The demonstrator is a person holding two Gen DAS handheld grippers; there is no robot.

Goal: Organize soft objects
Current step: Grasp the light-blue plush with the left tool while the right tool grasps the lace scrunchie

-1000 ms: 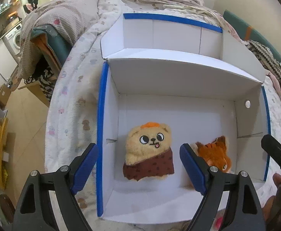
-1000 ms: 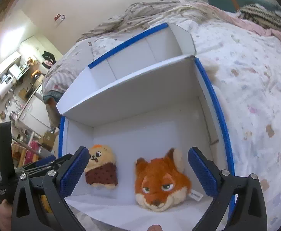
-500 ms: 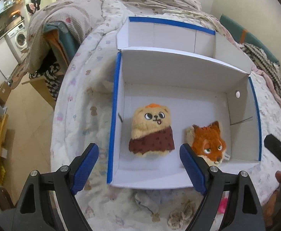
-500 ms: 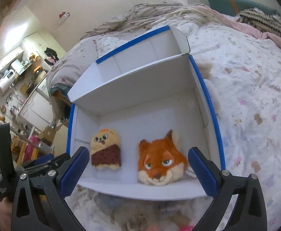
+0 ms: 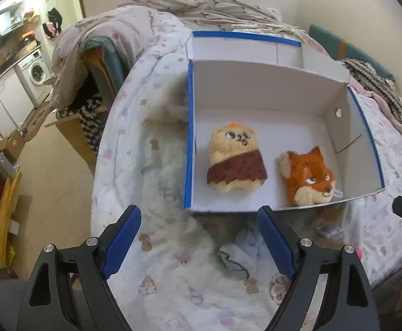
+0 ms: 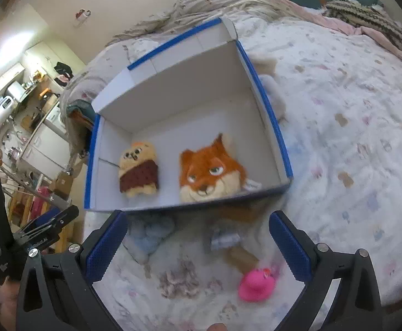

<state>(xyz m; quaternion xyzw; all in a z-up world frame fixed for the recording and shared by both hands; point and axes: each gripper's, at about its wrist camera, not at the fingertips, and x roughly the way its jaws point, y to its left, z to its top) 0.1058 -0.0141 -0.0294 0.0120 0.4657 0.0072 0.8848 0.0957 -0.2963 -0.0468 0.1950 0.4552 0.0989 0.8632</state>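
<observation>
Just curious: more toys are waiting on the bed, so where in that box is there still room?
The white box is bare behind the tan plush and fox plush, up to its back wall. Its front row is crowded.

White cardboard box with blue-taped rim on the patterned bedspread holds a tan plush in brown cloth beside an orange fox-head plush. Right tongs gape empty over a pink plush and a pale blue plush.

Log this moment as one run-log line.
box: holds bear plush, fox plush | bed: pink toy, blue plush outside box | left hand-held gripper: open, empty | right hand-held gripper: open, empty
</observation>
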